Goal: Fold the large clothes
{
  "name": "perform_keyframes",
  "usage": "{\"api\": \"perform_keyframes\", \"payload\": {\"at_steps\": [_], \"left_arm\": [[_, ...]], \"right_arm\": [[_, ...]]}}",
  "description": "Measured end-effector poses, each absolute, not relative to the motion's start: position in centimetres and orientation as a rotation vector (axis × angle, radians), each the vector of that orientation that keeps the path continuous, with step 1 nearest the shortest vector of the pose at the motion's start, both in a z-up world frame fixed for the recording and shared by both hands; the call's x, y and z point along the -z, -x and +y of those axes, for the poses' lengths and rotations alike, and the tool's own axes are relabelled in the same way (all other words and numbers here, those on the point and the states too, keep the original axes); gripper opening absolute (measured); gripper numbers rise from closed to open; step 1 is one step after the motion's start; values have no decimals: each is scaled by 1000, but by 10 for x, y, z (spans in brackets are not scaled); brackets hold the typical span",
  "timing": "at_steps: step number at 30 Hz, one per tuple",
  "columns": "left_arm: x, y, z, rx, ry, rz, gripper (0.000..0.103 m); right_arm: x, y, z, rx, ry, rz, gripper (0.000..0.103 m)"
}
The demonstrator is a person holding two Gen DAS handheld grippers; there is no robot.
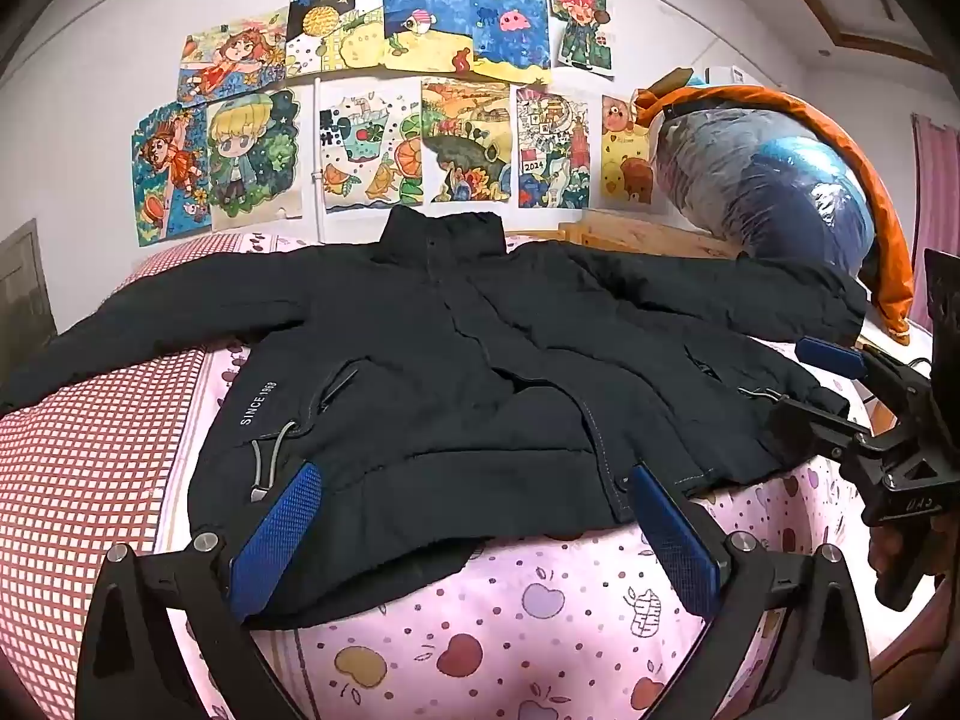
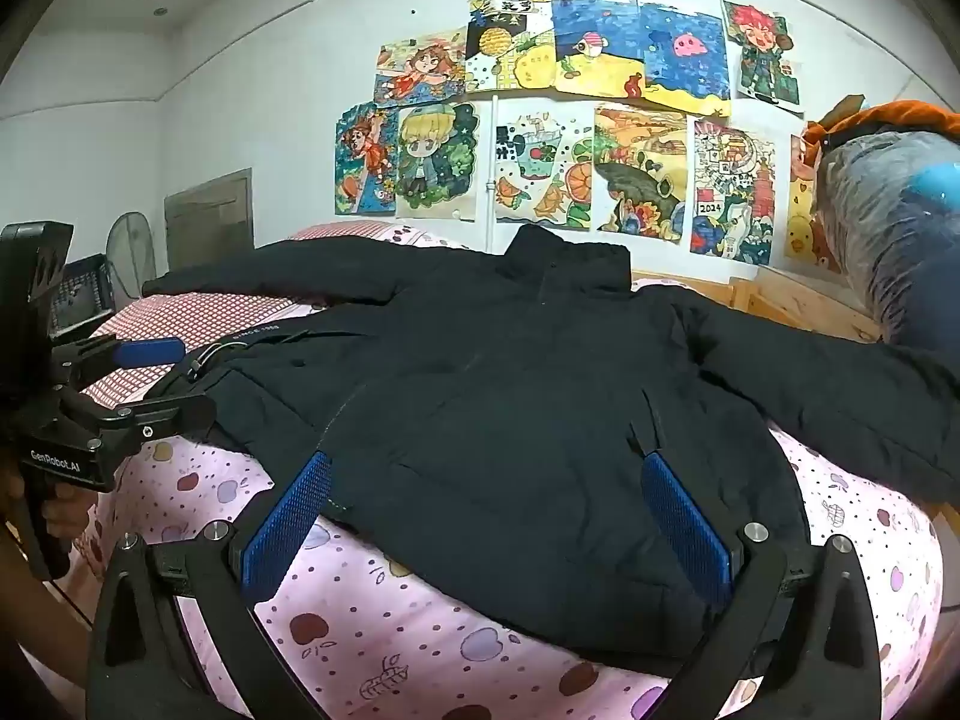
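A black padded jacket lies flat on the bed, front up, collar toward the wall and both sleeves spread out. White "SINCE 1968" lettering runs down its left front. My left gripper is open over the left part of the hem, its blue pads wide apart and not pressing the cloth. The right gripper shows at the right edge, beside the jacket's right side. In the right wrist view the jacket fills the middle. My right gripper stands open over its near hem. The left gripper hovers open at the jacket's left edge.
The bed has a pink apple-print sheet and a red-checked quilt on the left. A plastic-wrapped bundle with an orange cover sits at the back right by a wooden bed frame. Drawings cover the wall. A fan stands at far left.
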State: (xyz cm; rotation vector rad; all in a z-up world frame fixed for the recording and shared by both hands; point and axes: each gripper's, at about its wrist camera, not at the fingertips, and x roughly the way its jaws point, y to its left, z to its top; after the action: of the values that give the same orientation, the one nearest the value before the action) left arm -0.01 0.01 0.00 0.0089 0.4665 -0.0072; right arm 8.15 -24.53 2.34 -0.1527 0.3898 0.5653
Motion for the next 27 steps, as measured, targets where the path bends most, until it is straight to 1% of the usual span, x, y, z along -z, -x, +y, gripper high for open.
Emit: {"api": "perform_keyframes", "payload": {"at_steps": [27], "left_arm": [[0, 2, -11, 7, -19, 466, 103]], "right_arm": [[-24, -88, -251, -560, 153, 397, 102]]}}
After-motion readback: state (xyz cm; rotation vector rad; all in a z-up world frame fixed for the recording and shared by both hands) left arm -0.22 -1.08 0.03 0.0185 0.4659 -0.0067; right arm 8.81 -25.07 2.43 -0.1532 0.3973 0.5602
